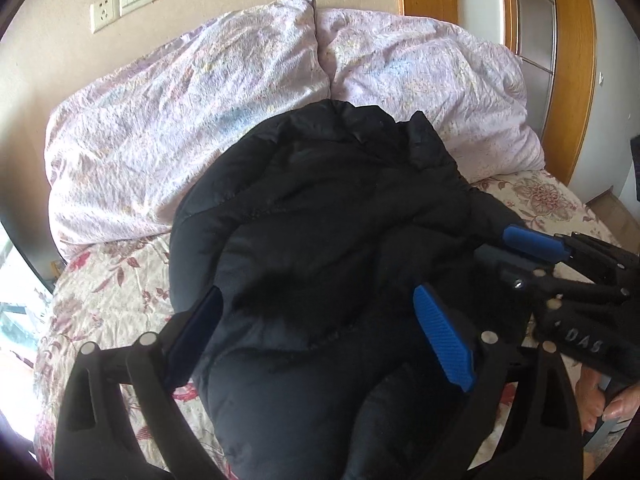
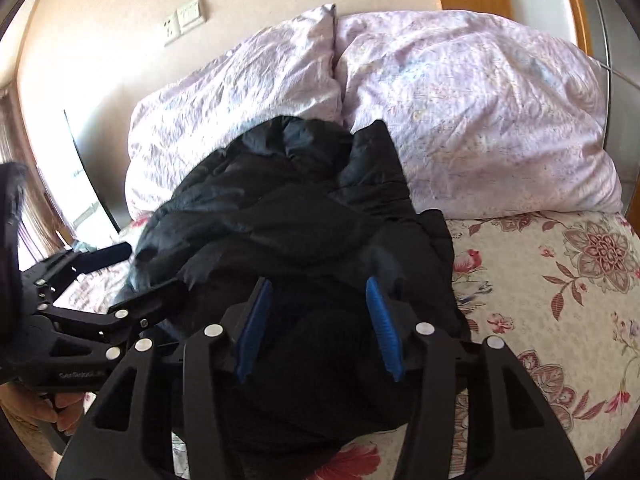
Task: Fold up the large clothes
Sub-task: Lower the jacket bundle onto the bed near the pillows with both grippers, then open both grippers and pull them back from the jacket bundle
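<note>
The black padded jacket point(image 1: 320, 240) lies bunched on the floral bedsheet point(image 2: 560, 300), its far edge against the two pale pillows point(image 1: 200, 100).

Left gripper point(image 1: 320, 320): jaws spread wide, straddling the jacket's near bulge; whether the blue pads point(image 1: 444, 340) press the fabric cannot be determined.

Right gripper point(image 2: 320, 324): jaws part open, above the jacket's near end; no fabric visibly pinched.

Bare sheet lies right of the jacket and in a narrower strip on its left.
</note>
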Available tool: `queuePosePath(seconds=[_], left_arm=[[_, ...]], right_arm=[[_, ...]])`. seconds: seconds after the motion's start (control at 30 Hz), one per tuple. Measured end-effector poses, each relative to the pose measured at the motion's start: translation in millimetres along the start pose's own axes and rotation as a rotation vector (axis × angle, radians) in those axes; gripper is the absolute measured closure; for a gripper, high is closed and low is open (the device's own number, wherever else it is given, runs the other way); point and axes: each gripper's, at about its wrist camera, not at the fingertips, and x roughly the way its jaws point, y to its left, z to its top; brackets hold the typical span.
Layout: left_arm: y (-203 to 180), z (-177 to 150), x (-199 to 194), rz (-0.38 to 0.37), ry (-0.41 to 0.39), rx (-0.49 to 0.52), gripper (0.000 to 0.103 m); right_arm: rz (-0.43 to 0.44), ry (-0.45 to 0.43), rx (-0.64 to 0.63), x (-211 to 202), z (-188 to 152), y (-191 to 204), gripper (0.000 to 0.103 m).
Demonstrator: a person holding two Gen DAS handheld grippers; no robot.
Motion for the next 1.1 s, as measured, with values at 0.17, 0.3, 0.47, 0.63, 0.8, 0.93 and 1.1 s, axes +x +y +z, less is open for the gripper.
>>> queuePosePath(seconds=[0.17, 0.3, 0.47, 0.63, 0.8, 0.93, 1.1], left_arm=[[0, -6, 13, 0.009, 0.017, -0.006, 0.003], [-3, -8, 21, 0.013, 0.026, 0.001, 0.002], [-7, -13, 32, 0.009, 0.035, 0.01, 0.002], [-8, -20, 48, 0.008, 0.044, -0.006, 0.002], [-13, -22, 48, 0.045, 0.019, -0.005, 0.002], [-12, -27, 28, 0.051, -0.005, -0.029, 0.002], [1, -34, -2, 0.056, 0.011, -0.102, 0.002]], right_arm=[[-0.037, 0.074, 0.015, 25, -12, -11, 0.052], [-0.03, 0.121, 0.035, 36, -16, -20, 0.053], [-0.022, 0.155, 0.043, 45, -21, -26, 0.053], [-0.045, 0.16, 0.031, 56, -25, -26, 0.053], [-0.051, 0.164, 0.044, 58, -23, -27, 0.053], [-0.039, 0.159, 0.079, 38, -22, -28, 0.045], [-0.088, 0.065, 0.061, -9, -28, -17, 0.006]])
